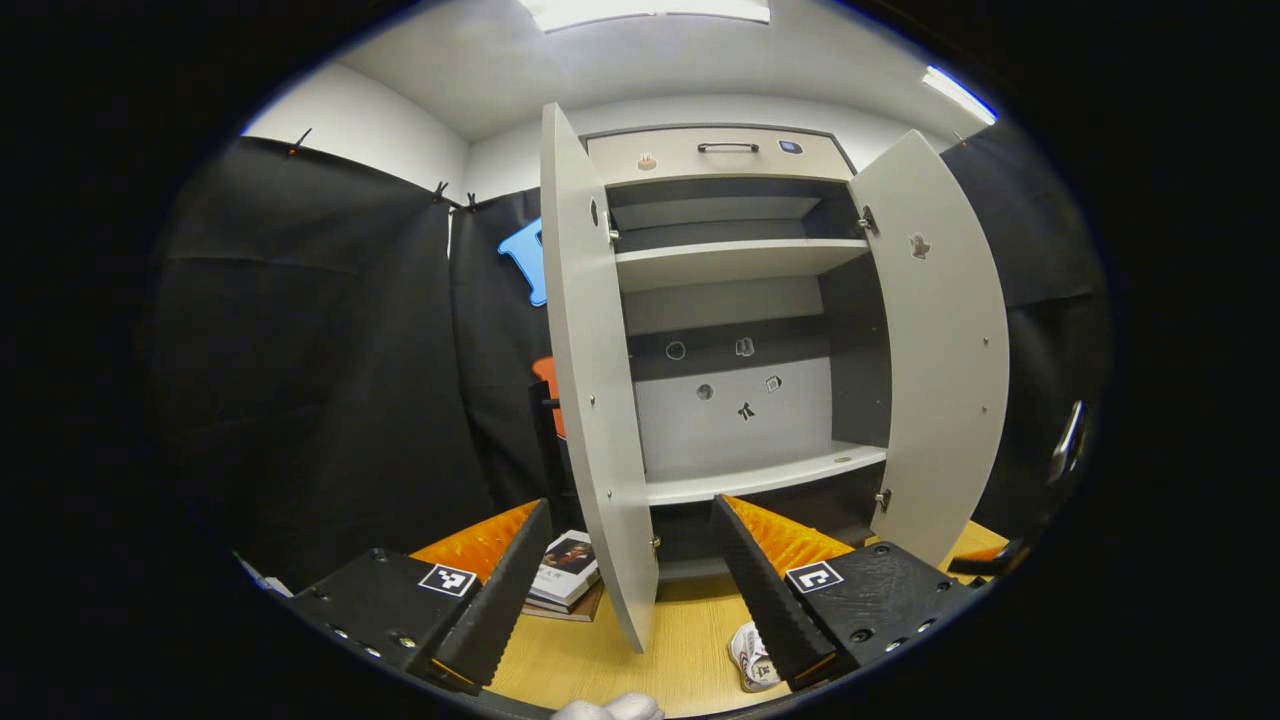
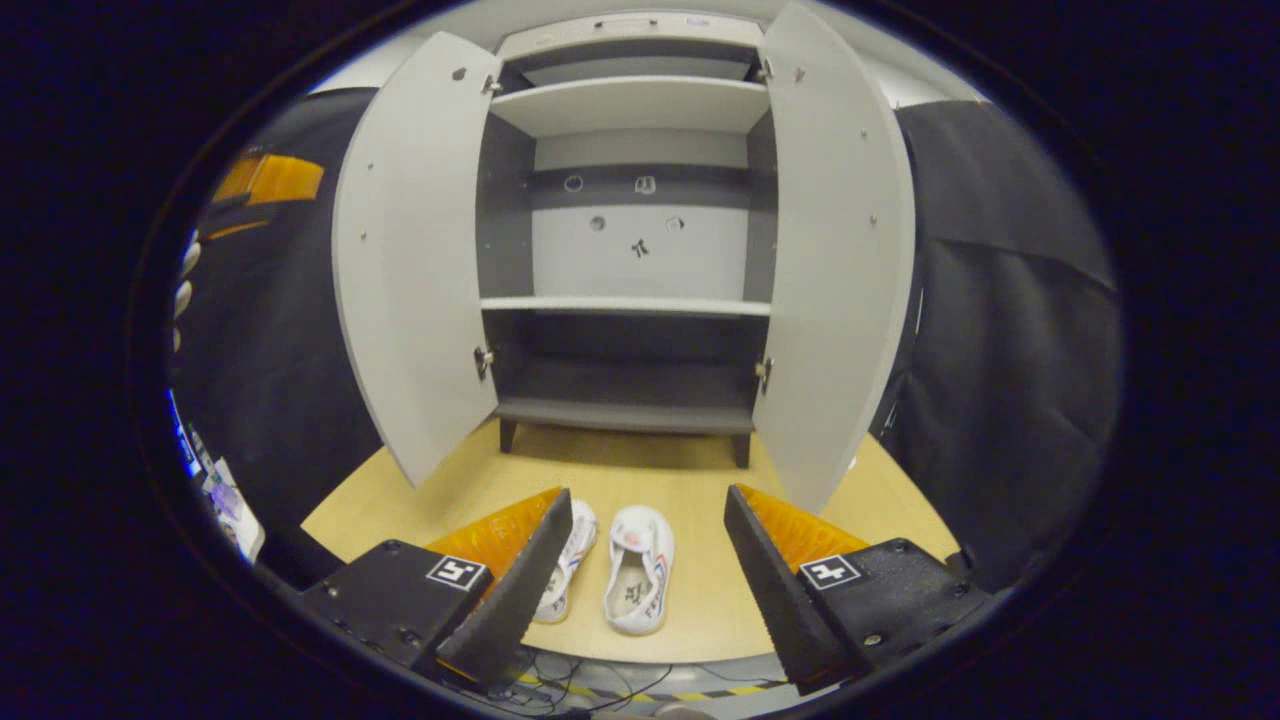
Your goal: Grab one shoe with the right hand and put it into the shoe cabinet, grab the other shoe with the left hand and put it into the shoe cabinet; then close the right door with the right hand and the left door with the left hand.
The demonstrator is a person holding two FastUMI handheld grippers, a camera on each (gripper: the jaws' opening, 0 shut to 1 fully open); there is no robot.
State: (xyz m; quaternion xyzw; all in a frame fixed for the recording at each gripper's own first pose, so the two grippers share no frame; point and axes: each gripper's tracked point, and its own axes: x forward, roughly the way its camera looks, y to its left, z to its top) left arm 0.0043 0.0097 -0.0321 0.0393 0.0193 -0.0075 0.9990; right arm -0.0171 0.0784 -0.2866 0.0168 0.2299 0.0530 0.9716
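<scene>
one cabinet (image 2: 630, 250) with two open doors, the left door (image 2: 410, 250) and the right door (image 2: 835, 250), and one drawer (image 1: 720, 152) across its top. two pale shelves inside, the upper shelf (image 2: 630, 105) and the lower shelf (image 2: 625, 306). two white shoes on the floor, one shoe (image 2: 638, 568) beside the other shoe (image 2: 567, 570). one stack of books (image 1: 565, 580).

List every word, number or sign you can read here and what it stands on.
Nothing here is legible as text.
On the book: cover print too small to read.
On the shoes: side markings too blurred to read.
On the left tool and right tool: square coded markers, no words.
On the cabinet back wall: small stickers, no legible words.
</scene>
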